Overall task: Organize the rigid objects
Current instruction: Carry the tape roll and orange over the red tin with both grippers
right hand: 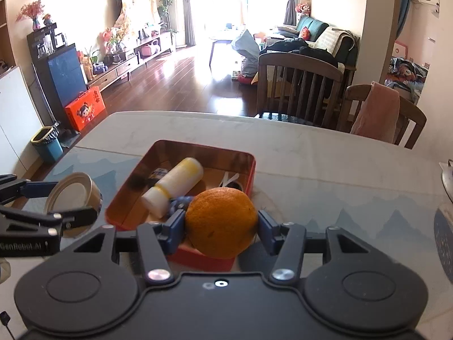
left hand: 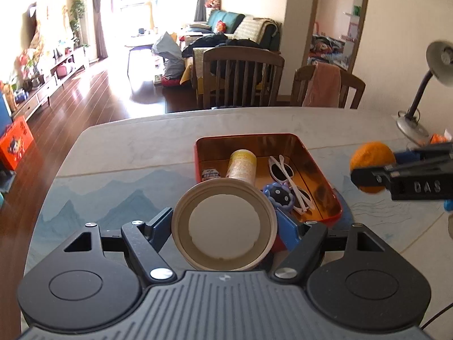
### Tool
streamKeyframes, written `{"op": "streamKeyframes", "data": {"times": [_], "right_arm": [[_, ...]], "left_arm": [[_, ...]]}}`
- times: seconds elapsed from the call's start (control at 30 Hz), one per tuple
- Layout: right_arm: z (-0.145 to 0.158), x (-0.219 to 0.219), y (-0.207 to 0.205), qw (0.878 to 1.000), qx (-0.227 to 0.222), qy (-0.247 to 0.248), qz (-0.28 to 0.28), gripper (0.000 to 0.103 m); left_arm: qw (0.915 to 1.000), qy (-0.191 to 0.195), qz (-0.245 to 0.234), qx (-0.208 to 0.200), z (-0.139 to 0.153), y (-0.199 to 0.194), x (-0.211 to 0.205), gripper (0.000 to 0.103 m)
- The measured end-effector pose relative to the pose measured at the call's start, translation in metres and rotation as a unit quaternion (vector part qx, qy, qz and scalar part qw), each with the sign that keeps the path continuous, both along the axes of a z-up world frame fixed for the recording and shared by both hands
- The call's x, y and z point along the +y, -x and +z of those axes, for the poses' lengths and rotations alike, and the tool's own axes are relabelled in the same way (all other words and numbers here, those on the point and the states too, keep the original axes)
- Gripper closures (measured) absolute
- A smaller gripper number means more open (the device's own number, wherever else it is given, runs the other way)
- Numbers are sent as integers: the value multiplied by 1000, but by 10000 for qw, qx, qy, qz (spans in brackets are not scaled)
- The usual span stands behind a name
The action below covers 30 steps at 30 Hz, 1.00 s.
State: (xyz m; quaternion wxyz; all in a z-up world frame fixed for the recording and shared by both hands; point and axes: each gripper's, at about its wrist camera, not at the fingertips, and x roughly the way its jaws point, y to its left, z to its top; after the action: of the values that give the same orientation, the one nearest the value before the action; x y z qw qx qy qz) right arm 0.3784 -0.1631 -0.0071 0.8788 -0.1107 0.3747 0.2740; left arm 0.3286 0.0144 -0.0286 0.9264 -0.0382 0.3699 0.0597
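Through my left wrist camera, my left gripper (left hand: 223, 221) clamps a beige round lid (left hand: 224, 225) just in front of the red tin (left hand: 325, 181), its flat face toward me. Inside the tin lie a yellow bottle (left hand: 241, 167), white sunglasses (left hand: 288, 181) and a blue toy (left hand: 279, 195).

Through my right wrist camera, my right gripper (right hand: 220, 226) squeezes an orange (right hand: 221, 222) above the tin's (right hand: 181, 146) near corner. The lid (right hand: 72, 194) hangs left of the tin.

On the desk (left hand: 127, 141), a tin (left hand: 325, 175) holding bottle (left hand: 240, 167) at nine o'clock, sunglasses (left hand: 283, 170) at three, flower toy (left hand: 279, 195) at six; chairs (left hand: 240, 79) beyond at twelve.
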Motion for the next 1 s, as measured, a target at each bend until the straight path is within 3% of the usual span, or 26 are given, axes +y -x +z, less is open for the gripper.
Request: {"op": "streamKeyframes", "data": {"times": [0.47,0.73,1.0], "right_arm": [[-32,36,-53,9974,-118,479,525,50],[-50,45,-70,9946,-59,626,824,50],[-56,52,-71,9909,-165,685,1143,50]], "left_arm": [[9990,-406,128,117,-14,-80,3,26],[9988,-140,369,287,-21,-119,13,26],[9985,-131,232,472,-36,-139,6,26]]}}
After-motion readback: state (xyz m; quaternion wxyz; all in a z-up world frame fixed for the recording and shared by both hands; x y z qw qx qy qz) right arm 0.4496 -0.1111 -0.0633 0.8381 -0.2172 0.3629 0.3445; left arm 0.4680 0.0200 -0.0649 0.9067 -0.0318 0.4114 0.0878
